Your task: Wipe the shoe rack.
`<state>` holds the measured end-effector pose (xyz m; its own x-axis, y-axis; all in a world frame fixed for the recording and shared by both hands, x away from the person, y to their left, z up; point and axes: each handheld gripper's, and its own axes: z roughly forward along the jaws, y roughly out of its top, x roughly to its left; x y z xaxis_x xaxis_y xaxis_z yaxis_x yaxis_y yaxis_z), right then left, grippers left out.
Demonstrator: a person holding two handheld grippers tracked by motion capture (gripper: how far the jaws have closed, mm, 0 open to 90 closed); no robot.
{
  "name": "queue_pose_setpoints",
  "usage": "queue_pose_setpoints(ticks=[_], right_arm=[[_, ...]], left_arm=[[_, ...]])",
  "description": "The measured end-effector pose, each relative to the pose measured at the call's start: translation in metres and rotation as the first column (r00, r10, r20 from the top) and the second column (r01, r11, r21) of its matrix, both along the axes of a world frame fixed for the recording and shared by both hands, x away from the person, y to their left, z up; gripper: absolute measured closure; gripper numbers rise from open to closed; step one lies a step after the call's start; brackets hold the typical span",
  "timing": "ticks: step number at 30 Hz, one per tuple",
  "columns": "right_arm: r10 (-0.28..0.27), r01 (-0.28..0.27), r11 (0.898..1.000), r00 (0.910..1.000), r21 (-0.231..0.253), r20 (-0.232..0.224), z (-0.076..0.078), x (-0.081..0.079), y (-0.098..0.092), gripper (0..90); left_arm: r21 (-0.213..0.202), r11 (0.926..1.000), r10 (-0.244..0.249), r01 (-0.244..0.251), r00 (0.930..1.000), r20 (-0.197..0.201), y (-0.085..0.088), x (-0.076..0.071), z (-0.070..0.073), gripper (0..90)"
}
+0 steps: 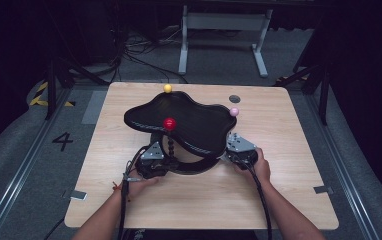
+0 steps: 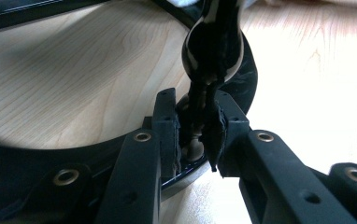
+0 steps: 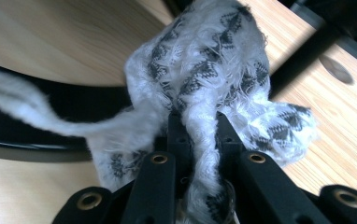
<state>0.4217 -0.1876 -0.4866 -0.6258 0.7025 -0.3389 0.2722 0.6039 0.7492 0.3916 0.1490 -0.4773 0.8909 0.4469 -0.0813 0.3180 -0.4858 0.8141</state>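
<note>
On the table (image 1: 289,195) stands a black stand (image 1: 189,122) with a wavy top tray, a ring base and three posts tipped by a red ball (image 1: 169,123), a yellow ball (image 1: 167,88) and a pink ball (image 1: 234,112). The left gripper (image 1: 151,162) is at the ring's near left, its jaws clamped on the beaded black post (image 2: 209,51) under the red ball. The right gripper (image 1: 240,150), at the stand's near right corner, has its jaws pinched on a white cloth (image 3: 204,84) with a dark pattern, bunched just beside the ring.
</note>
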Motion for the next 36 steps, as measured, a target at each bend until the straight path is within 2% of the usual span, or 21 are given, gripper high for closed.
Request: queue_pose_setpoints(ticks=[1,3,5,8,10,12,15,16,19,23,27,29,36], right_arm=[[-0.01,0.01,1.0,0.9999,-0.013,-0.011,-0.002,0.003,-0.002,81.5],[-0.018,0.018,1.0,0.9996,0.005,-0.02,-0.001,0.008,-0.007,81.4],[-0.009,0.009,1.0,1.0,0.002,-0.004,-0.001,0.009,-0.009,81.3],[0.007,-0.007,0.999,1.0,0.04,0.004,0.004,0.008,-0.009,81.2],[0.032,-0.033,0.998,0.9991,0.054,0.028,0.01,0.007,-0.005,81.2],[0.043,-0.044,0.996,0.999,0.075,0.013,0.013,0.008,-0.003,81.3],[0.06,-0.059,0.996,0.9981,0.061,-0.017,0.008,0.011,0.0,81.3],[0.058,-0.057,0.996,0.9982,0.07,-0.013,0.007,0.011,0.0,81.3],[0.07,-0.066,0.993,0.9967,0.095,-0.04,0.008,0.01,-0.001,81.3],[0.102,-0.097,0.99,0.9938,0.102,-0.044,0.009,0.006,0.004,81.3],[0.17,-0.165,0.982,0.9844,0.094,-0.046,0.01,-0.003,0.016,81.2],[0.194,-0.187,0.977,0.9791,0.103,-0.061,0.01,-0.009,0.021,81.2],[0.198,-0.191,0.976,0.978,0.101,-0.065,0.01,-0.019,0.033,81.2]], left_arm=[[-0.001,1.0,0.0,0.0,1.0,0.0,0.0,0.0,0.0,74.7],[0.001,1.0,0.003,-0.003,1.0,-0.006,0.0,0.0,0.0,74.7],[0.001,1.0,0.001,-0.001,1.0,-0.006,0.0,0.0,0.0,74.7],[-0.004,1.0,-0.007,0.007,1.0,0.0,0.0,0.001,0.0,74.7],[-0.005,1.0,-0.004,0.004,1.0,-0.006,0.0,0.001,0.0,74.7],[-0.003,1.0,-0.005,0.005,1.0,-0.002,0.0,0.001,0.0,74.7],[-0.003,1.0,-0.006,0.006,1.0,-0.001,0.0,0.001,0.0,74.7],[-0.003,1.0,-0.005,0.005,1.0,-0.002,0.0,0.001,0.0,74.7],[-0.004,1.0,-0.006,0.006,1.0,-0.001,0.0,0.001,0.0,74.7],[-0.003,1.0,0.0,0.0,1.0,-0.003,0.0,0.001,0.0,74.7],[-0.002,1.0,0.001,-0.001,1.0,-0.004,0.0,0.0,0.0,74.7],[-0.002,1.0,0.003,-0.003,1.0,-0.004,0.0,0.0,0.0,74.7],[-0.005,1.0,0.008,-0.008,1.0,-0.001,-0.001,0.0,0.0,74.7]])
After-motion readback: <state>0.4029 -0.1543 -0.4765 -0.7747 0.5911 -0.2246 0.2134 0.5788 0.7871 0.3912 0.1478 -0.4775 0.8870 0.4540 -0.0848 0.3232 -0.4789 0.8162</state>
